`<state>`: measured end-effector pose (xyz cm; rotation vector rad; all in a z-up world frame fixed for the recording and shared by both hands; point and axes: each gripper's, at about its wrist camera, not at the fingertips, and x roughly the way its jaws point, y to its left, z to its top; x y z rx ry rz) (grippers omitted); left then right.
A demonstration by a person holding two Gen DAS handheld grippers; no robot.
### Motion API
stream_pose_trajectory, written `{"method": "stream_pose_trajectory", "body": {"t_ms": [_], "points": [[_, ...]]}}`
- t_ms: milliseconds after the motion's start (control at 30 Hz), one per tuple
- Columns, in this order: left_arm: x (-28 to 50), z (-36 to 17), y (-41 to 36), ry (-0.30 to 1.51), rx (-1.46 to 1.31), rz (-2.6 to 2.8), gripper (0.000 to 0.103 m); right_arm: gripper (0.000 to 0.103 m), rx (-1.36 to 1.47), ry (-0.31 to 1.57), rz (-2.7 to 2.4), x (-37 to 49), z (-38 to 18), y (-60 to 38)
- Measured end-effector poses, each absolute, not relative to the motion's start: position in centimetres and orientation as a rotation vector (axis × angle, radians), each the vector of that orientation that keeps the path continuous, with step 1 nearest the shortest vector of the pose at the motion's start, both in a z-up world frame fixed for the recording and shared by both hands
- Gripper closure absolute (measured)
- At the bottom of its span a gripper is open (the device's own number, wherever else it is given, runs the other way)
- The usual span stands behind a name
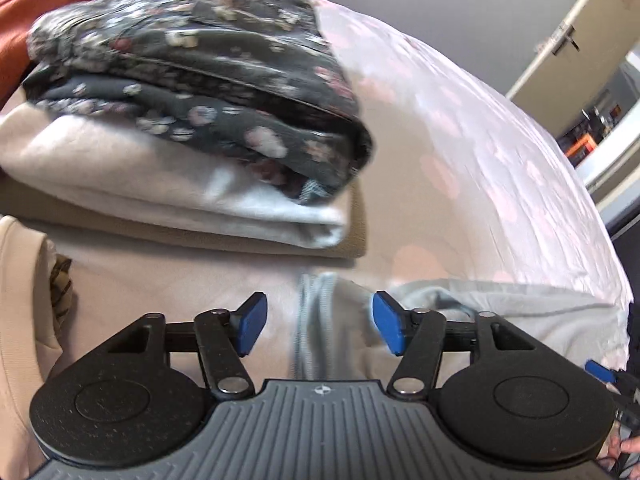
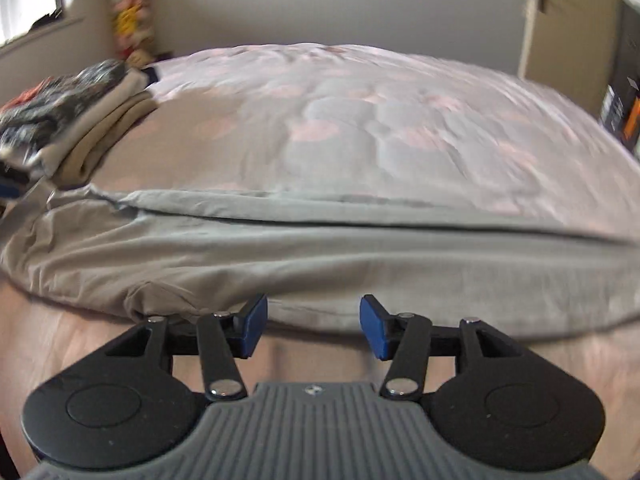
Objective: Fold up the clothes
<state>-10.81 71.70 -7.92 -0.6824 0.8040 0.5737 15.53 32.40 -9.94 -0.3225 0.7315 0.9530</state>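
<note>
On quilted bedspread (image 2: 360, 128), wrinkled grey garment (image 2: 320, 248); both grippers' jaws wide, empty.

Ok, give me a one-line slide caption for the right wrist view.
Open right gripper faces a grey garment spread on the bed, folded clothes stacked at left.

A pink-blotched bedspread (image 2: 360, 120) is lying across the bed before me; a door (image 2: 560, 20) is standing beyond it.
</note>
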Motion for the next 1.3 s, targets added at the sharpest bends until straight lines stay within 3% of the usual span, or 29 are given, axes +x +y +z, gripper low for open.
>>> {"method": "stream_pose_trajectory", "body": {"t_ms": [400,667,867,1033,1300], "points": [[-10.3,-12.2,71.5,0.806,-0.693,0.685,0.046,0.047,-0.17,0.744,0.962,17.2,-10.9,31.4],[-9.0,-13.1,70.0,0.767,-0.591,0.741,0.04,0.047,-0.105,0.712,0.894,18.6,-9.1,29.8],[-9.4,-13.0,70.3,0.776,-0.588,0.73,0.04,0.048,-0.03,0.743,0.72,26.5,-7.4,24.9],[-9.3,-12.9,70.3,0.794,-0.569,0.744,0.039,0.055,0.002,0.745,0.524,35.7,-6.8,18.3],[-9.7,-12.8,70.2,0.798,-0.577,0.757,0.039,0.055,-0.082,0.679,0.346,48.1,-8.2,11.0]]}}
